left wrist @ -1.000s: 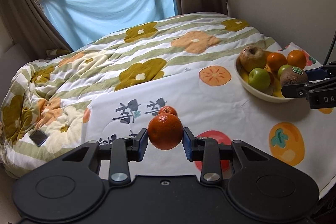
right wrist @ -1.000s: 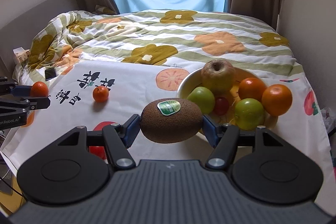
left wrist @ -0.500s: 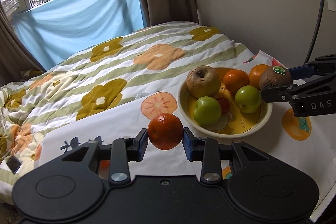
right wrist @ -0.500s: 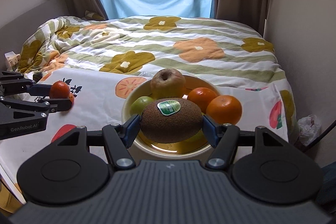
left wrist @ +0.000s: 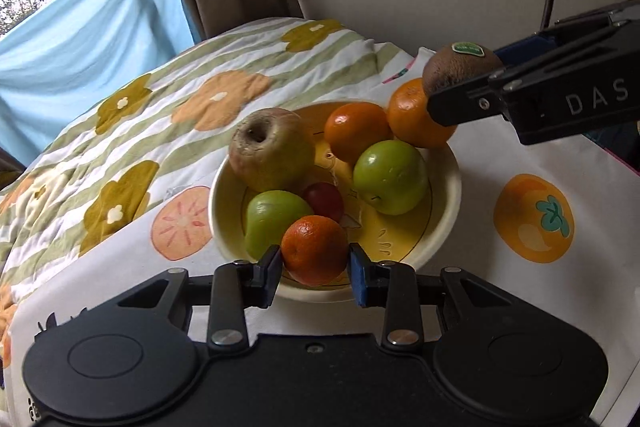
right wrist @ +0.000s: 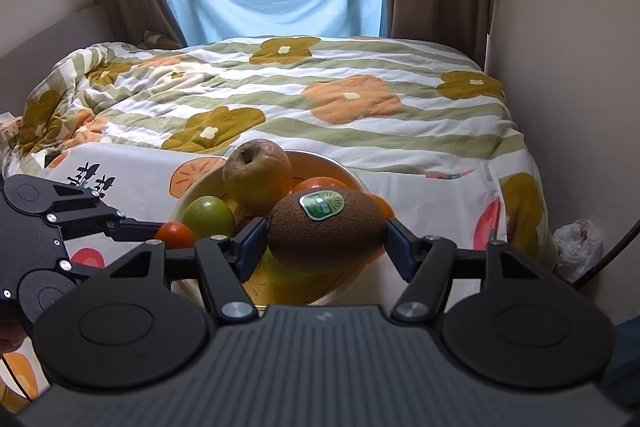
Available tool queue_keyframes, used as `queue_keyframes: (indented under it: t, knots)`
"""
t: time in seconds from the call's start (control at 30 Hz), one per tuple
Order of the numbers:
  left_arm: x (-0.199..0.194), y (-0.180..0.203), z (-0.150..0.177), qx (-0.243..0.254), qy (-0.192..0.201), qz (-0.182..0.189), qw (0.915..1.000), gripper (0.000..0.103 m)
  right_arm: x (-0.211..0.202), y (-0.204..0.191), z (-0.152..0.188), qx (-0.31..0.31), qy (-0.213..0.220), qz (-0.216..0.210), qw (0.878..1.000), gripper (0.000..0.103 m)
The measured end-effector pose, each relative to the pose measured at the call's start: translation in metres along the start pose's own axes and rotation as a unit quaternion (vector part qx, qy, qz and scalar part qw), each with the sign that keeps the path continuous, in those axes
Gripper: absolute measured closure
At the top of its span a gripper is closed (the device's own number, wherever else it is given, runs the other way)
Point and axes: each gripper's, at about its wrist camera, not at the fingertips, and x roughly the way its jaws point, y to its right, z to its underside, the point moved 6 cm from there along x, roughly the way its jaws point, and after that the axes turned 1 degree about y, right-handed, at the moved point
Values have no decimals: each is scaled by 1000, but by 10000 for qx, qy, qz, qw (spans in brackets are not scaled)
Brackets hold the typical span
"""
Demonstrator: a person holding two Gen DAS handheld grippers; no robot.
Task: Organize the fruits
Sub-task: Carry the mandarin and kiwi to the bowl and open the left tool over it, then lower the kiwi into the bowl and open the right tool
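- The left gripper [left wrist: 315, 269] is clamped on a small tangerine [left wrist: 314, 250], holding it over the near rim of the yellow bowl [left wrist: 448, 199], which sits on a white cloth printed with fruit [left wrist: 500, 291] on the bed.
- Below and beyond the tangerine lie a green pear-shaped fruit [left wrist: 269, 219] and a small red fruit [left wrist: 325, 199]. I would lower it into the bare yellow patch at the near right of the bowl, not onto those two, and loosen the grip only once it is low enough not to roll.
- In the middle of the bowl sit a brownish apple [left wrist: 271, 149], a green apple [left wrist: 390, 177] and two oranges [left wrist: 357, 131]. The pile is crowded, so a dropped fruit could knock another out over the rim.
- The right gripper [right wrist: 326, 241] is closed on a brown kiwi [right wrist: 326, 229] with a green sticker, held above the bowl's right side, over the orange at the rim.
- With both grippers over one bowl, it seems best to let one fruit go at a time; the kiwi is the heavier, and should be set down gently in a gap.
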Motion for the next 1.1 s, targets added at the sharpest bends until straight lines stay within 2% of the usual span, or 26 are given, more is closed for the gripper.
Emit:
queue_keyframes:
  t: [0.2,0.27,0.33,0.8,1.1]
  knots:
    - [11,7,-3,30,-68,81,9999,61,4,9,-3,62,7,28,10000,24]
    - [6,4,-4,-1,23,55,10000,29,5,11,-5,60,20,29,10000,24]
    - [-2,0,-5,-29,164,-26,9999,20,6,10,-7,23,41,15,10000,24]
    - [-27,-55,13,-710,70,-537,9960,17,40,-28,-22,-363,-55,-426,9984,24]
    - [-36,-73,25,-860,28,-775,9933,17,71,-56,-14,-577,-233,-710,9955,24]
